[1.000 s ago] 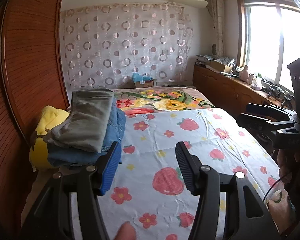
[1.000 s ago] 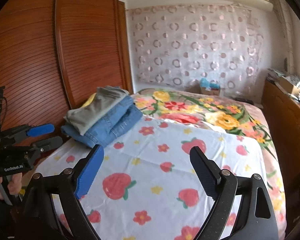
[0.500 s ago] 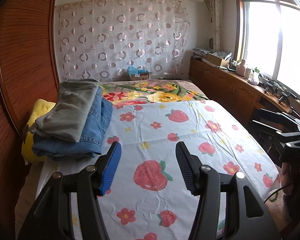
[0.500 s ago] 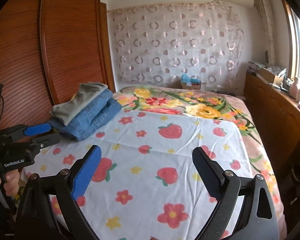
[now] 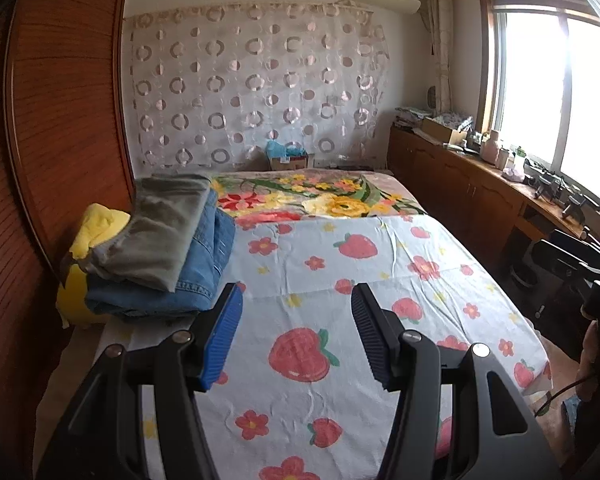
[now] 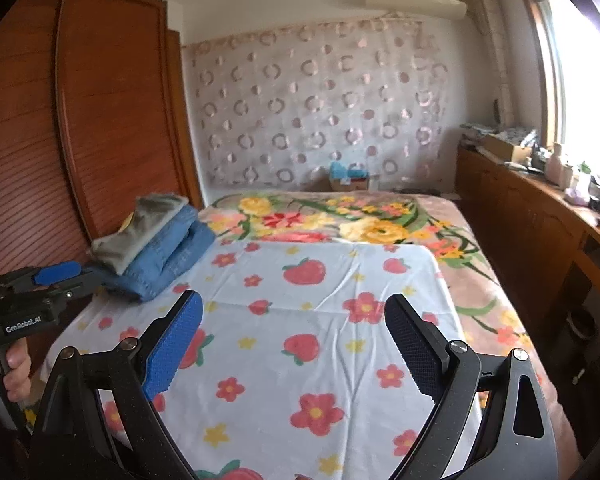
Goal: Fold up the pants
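Folded grey pants [image 5: 160, 232] lie on top of folded blue jeans [image 5: 172, 288] at the bed's left side, by the wooden headboard; the same grey pants [image 6: 140, 228] and jeans [image 6: 168, 256] show far left in the right wrist view. My left gripper [image 5: 296, 334] hovers open over the strawberry sheet [image 5: 340, 320], just right of the stack, nothing between its fingers. My right gripper [image 6: 292, 344] is open and empty above the sheet [image 6: 320, 320]. The left gripper [image 6: 60, 280], held by a hand [image 6: 8, 368], appears at the left edge of the right wrist view.
A yellow pillow [image 5: 92, 240] sits under the stack against the wooden headboard [image 5: 60, 120]. A floral blanket [image 5: 324, 200] covers the far part of the bed. A wooden cabinet [image 5: 472, 192] with clutter runs along the window side. A cardboard box [image 5: 288, 158] stands beyond the bed.
Both grippers have drawn back from the bed, so the stack and sheet look farther off. The right wrist view has swung and rolled, showing more of the window side. Both stay open.
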`<act>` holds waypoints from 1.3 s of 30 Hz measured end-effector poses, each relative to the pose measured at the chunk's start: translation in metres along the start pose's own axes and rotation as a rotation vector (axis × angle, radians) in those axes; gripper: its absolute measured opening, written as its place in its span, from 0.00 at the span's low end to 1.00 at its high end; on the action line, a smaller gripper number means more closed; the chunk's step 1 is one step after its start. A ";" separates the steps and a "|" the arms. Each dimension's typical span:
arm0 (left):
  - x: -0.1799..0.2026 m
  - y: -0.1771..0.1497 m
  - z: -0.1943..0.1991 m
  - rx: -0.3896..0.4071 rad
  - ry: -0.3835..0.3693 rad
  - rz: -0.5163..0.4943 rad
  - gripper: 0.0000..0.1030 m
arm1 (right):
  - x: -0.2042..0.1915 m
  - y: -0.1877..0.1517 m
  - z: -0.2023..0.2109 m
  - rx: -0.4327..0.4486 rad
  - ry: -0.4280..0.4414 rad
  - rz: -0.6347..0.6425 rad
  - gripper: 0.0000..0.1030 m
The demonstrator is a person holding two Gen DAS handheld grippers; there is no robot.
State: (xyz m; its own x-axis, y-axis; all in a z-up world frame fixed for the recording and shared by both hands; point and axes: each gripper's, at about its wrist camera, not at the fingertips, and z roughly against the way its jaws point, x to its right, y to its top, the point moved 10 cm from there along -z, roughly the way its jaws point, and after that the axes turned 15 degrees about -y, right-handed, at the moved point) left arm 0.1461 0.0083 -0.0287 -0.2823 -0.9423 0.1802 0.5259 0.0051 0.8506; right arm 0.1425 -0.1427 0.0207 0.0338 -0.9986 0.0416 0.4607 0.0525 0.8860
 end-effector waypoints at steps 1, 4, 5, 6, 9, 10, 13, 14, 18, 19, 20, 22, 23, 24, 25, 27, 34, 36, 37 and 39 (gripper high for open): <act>0.001 0.002 0.003 0.006 0.000 -0.002 0.55 | 0.003 0.002 0.003 0.004 -0.004 -0.005 0.91; 0.003 0.008 0.011 0.018 0.000 -0.009 0.55 | 0.007 0.010 0.011 0.020 -0.016 -0.017 0.91; 0.004 0.011 0.014 0.022 0.002 -0.013 0.55 | 0.007 0.012 0.013 0.024 -0.018 -0.019 0.91; 0.005 0.012 0.016 0.026 0.004 -0.014 0.55 | 0.007 0.014 0.015 0.027 -0.020 -0.021 0.91; 0.008 0.018 0.024 0.040 0.004 -0.019 0.55 | 0.006 0.017 0.020 0.036 -0.020 -0.016 0.91; 0.010 0.019 0.027 0.045 0.005 -0.021 0.55 | 0.005 0.018 0.022 0.041 -0.021 -0.015 0.91; 0.014 0.024 0.036 0.060 0.005 -0.028 0.55 | 0.005 0.022 0.031 0.058 -0.025 -0.012 0.91; 0.015 0.027 0.040 0.069 0.003 -0.032 0.55 | 0.004 0.023 0.032 0.062 -0.026 -0.011 0.91; 0.020 0.033 0.052 0.093 0.001 -0.045 0.55 | 0.006 0.029 0.040 0.081 -0.036 -0.011 0.91; 0.020 0.035 0.053 0.096 0.000 -0.047 0.55 | 0.006 0.030 0.042 0.086 -0.038 -0.012 0.91; 0.021 0.037 0.055 0.101 0.002 -0.047 0.55 | 0.006 0.031 0.043 0.089 -0.042 -0.012 0.91; 0.022 0.038 0.058 0.107 0.003 -0.048 0.55 | 0.006 0.031 0.046 0.095 -0.043 -0.011 0.91; 0.022 0.038 0.059 0.110 0.003 -0.049 0.55 | 0.006 0.032 0.046 0.097 -0.044 -0.011 0.91; 0.022 0.038 0.059 0.111 0.002 -0.049 0.55 | 0.006 0.031 0.047 0.097 -0.045 -0.009 0.91; 0.022 0.039 0.059 0.112 0.002 -0.048 0.55 | 0.006 0.031 0.047 0.097 -0.044 -0.009 0.91; 0.021 0.039 0.059 0.112 0.004 -0.049 0.55 | 0.005 0.031 0.047 0.098 -0.044 -0.007 0.91; 0.020 0.037 0.059 0.108 0.007 -0.043 0.55 | 0.005 0.031 0.047 0.097 -0.043 -0.009 0.91; 0.018 0.036 0.060 0.106 0.008 -0.042 0.55 | 0.004 0.031 0.047 0.097 -0.044 -0.008 0.91; 0.018 0.036 0.060 0.106 0.010 -0.041 0.55 | 0.004 0.031 0.048 0.096 -0.045 -0.008 0.91; 0.016 0.036 0.059 0.105 0.011 -0.039 0.55 | 0.004 0.031 0.047 0.096 -0.044 -0.008 0.91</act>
State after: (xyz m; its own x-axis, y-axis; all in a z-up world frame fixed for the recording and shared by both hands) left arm 0.1131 0.0130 0.0339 -0.2923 -0.9459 0.1408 0.4277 0.0024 0.9039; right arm 0.1147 -0.1460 0.0699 -0.0094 -0.9986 0.0525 0.3737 0.0452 0.9265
